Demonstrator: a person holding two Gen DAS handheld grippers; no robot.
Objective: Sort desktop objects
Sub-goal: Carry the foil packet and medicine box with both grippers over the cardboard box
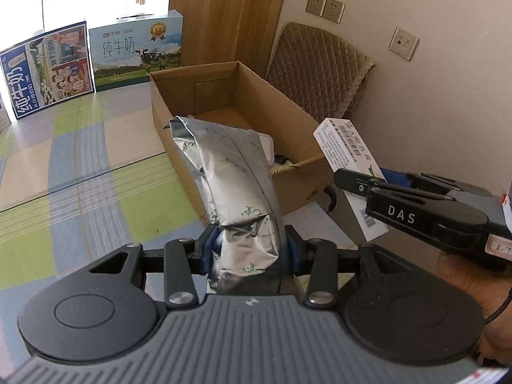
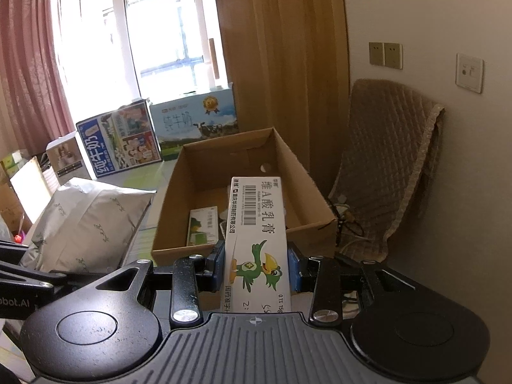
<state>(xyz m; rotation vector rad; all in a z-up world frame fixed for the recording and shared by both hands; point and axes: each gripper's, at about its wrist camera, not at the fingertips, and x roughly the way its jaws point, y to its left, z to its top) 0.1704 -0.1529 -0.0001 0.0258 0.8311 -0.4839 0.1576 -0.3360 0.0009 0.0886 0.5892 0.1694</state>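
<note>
The foil pouch (image 1: 235,188) at centre frame is silver, sprinkled with small green sprigs. The carton (image 2: 257,243) at centre is white with black print, a barcode and a green cartoon bird. Behind both, the cardboard box (image 1: 288,118) is plain brown. At left, the tablecloth (image 1: 80,166) is checked in green, blue and cream. The gripper pads (image 2: 292,268) are blue.

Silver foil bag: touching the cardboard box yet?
Cannot tell. In the left wrist view the foil bag overlaps the cardboard box, hiding any gap; the right wrist view shows them separated.
</note>
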